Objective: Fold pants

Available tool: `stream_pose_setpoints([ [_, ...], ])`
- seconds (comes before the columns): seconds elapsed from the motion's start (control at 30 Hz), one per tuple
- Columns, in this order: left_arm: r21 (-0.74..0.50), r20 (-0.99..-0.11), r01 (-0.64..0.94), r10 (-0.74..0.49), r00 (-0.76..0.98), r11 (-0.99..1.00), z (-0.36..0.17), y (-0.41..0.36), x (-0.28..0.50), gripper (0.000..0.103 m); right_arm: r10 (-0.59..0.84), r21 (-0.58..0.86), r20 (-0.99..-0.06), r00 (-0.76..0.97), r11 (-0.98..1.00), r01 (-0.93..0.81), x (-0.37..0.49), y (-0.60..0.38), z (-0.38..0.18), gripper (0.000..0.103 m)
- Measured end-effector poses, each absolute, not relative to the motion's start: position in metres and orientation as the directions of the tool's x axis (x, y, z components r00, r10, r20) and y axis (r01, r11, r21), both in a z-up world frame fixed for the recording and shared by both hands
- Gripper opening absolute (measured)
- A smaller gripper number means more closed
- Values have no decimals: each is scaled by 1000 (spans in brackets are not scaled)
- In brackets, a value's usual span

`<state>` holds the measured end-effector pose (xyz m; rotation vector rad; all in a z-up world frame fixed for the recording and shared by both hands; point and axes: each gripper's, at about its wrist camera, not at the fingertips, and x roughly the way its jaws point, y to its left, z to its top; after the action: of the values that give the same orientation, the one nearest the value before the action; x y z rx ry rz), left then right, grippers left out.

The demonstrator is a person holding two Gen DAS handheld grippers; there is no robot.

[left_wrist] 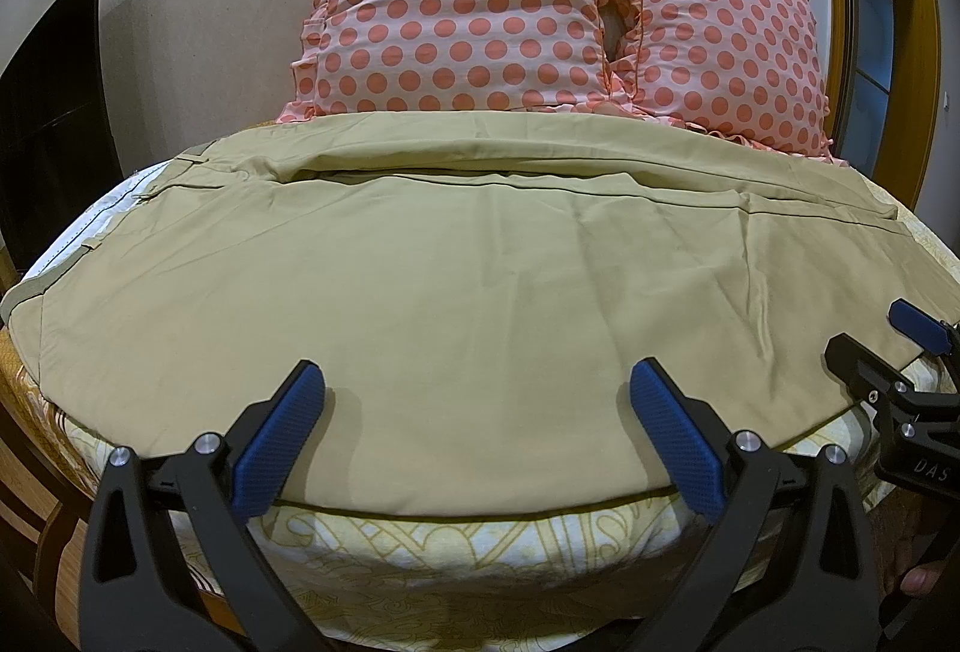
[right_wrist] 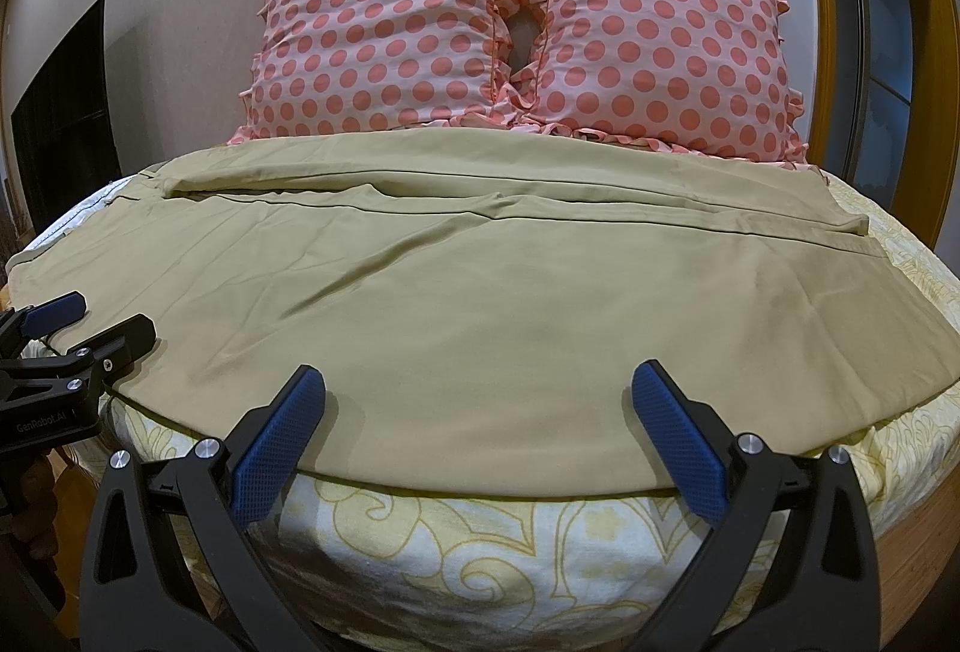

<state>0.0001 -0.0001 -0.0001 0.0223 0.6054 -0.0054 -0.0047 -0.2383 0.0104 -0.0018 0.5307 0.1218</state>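
— Lying flat across the bed [right_wrist: 480, 532], the pants [right_wrist: 480, 304] wait. Why?
— Both spread claws, left claw [left_wrist: 477, 400] and right claw [right_wrist: 477, 400], hover at the near edge, probably to lift it.

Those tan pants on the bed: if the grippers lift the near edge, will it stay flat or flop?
The pants will probably flop: the thin cloth already shows soft creases. They look light and may slide over the patterned sheet.
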Motion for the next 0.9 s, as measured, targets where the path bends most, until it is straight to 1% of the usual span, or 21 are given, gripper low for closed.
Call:
stream_pose_setpoints([
  [0.9, 22, -577, 19, -3, 816, 1000, 0, 0, 1, 101, 127, 25, -498, 858, 991, -132, -3, -238, 4, 102],
])
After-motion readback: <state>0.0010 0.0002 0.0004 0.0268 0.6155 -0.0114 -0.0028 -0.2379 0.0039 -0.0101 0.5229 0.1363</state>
